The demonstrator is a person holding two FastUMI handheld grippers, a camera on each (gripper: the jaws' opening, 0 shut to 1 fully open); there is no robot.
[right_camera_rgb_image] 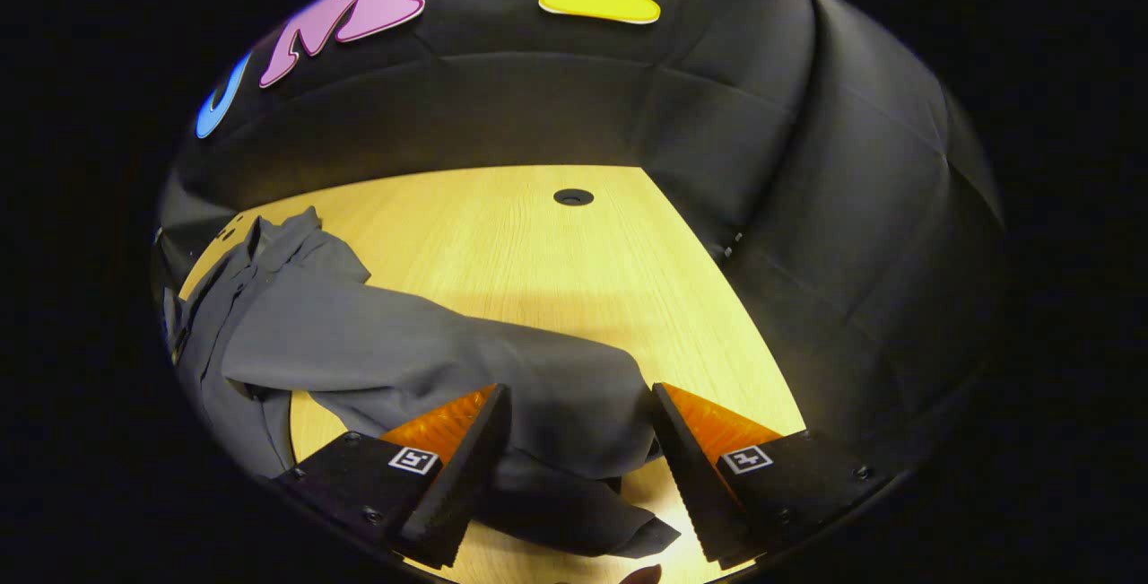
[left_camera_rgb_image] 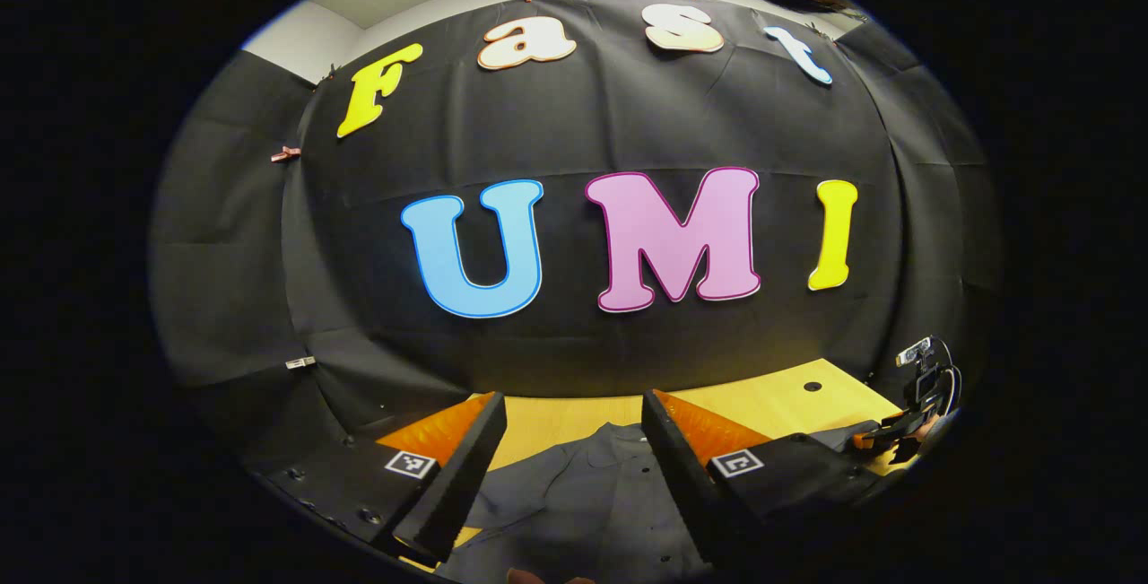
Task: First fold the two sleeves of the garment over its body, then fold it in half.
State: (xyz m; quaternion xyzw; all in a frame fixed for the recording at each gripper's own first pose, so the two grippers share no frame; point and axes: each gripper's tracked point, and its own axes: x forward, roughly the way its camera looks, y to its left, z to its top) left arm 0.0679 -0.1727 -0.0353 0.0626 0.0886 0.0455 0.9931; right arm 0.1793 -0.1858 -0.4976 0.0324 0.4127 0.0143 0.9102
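A dark grey long-sleeved garment (left_camera_rgb_image: 583, 494) lies spread on the wooden table (left_camera_rgb_image: 771, 405), under and just ahead of my left gripper (left_camera_rgb_image: 572, 399). That gripper is open and hovers over the garment's body with nothing between its fingers. In the right gripper view one sleeve (right_camera_rgb_image: 430, 342) runs from the garment's body at the left edge toward me. My right gripper (right_camera_rgb_image: 579, 388) is open, with a finger on each side of the sleeve's end. The cuff (right_camera_rgb_image: 619, 537) lies bunched near the bottom. The right gripper (left_camera_rgb_image: 897, 437) and the hand holding it also appear at the far right of the left gripper view.
The table (right_camera_rgb_image: 556, 261) is light wood with a small round hole (right_camera_rgb_image: 573, 197) near its far edge. Black cloth walls close it in at the back and on the right. Bare wood stretches beyond the sleeve.
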